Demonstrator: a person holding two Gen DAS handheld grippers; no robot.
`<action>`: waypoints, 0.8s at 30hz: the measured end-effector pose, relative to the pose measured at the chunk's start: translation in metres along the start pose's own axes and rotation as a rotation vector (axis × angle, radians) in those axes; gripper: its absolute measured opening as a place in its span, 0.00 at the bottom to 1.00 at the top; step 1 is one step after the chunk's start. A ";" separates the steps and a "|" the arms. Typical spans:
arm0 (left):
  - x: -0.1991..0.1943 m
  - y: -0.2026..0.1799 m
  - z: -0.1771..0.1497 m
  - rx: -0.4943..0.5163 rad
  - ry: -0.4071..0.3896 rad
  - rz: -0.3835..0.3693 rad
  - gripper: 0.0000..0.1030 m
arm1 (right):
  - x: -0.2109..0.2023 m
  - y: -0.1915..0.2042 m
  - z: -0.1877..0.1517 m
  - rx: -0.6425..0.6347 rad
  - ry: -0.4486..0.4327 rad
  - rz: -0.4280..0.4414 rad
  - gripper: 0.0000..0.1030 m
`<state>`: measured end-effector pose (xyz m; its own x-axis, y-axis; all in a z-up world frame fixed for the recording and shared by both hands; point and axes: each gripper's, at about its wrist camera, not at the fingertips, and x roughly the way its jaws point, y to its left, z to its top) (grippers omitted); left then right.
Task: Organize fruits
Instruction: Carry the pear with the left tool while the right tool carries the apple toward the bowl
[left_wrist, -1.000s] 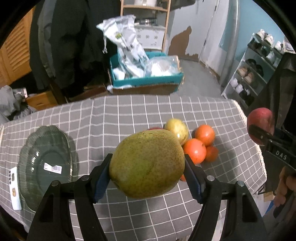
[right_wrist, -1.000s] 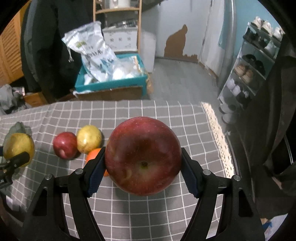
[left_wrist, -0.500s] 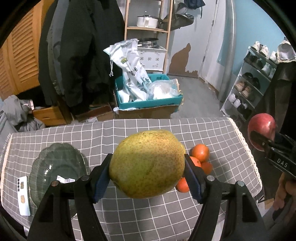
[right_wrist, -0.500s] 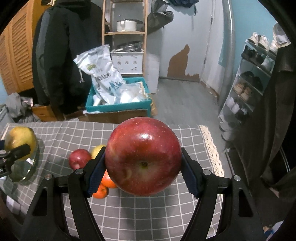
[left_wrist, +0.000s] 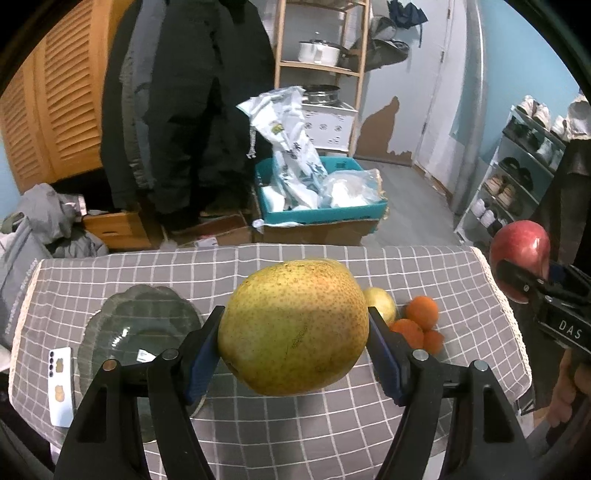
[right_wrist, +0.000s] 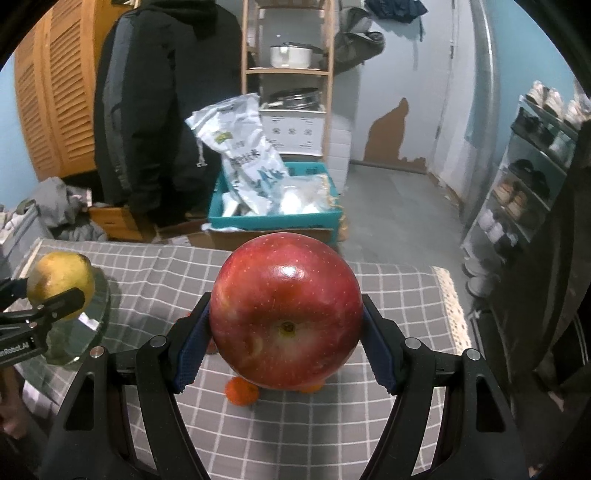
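Observation:
My left gripper (left_wrist: 294, 343) is shut on a big yellow-green pear (left_wrist: 293, 326), held well above the checked tablecloth (left_wrist: 258, 269). A green glass plate (left_wrist: 136, 325) lies on the cloth at lower left of the pear. My right gripper (right_wrist: 286, 339) is shut on a large red apple (right_wrist: 286, 314), also raised over the table. In the left wrist view that apple (left_wrist: 521, 254) hangs at the far right. The pear (right_wrist: 61, 284) shows at the left edge of the right wrist view. A small yellow fruit (left_wrist: 382, 304) and several oranges (left_wrist: 421, 321) sit together on the cloth.
A white card (left_wrist: 61, 386) lies left of the plate. Beyond the table's far edge stand a teal crate (left_wrist: 321, 210) with white bags, a wooden shelf (left_wrist: 317, 70) and hanging dark coats (left_wrist: 184, 103). A shoe rack (left_wrist: 524, 170) lines the right wall.
Both grippers have risen and drawn back from the table with their fruit still gripped. The plate and the loose fruit now look smaller and farther off.

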<state>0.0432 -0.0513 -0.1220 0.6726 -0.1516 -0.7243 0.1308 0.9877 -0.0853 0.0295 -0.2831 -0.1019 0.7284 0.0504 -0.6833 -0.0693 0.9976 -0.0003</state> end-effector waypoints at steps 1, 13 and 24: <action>-0.001 0.003 0.001 -0.004 -0.003 0.002 0.72 | 0.001 0.004 0.001 -0.006 0.001 0.006 0.72; -0.010 0.054 0.000 -0.077 -0.018 0.060 0.72 | 0.019 0.067 0.023 -0.075 0.021 0.090 0.72; -0.018 0.114 -0.008 -0.161 -0.021 0.128 0.72 | 0.044 0.142 0.040 -0.142 0.052 0.200 0.72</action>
<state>0.0407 0.0645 -0.1243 0.6916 -0.0236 -0.7219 -0.0734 0.9920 -0.1028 0.0784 -0.1374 -0.1028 0.6547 0.2400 -0.7168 -0.3061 0.9512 0.0389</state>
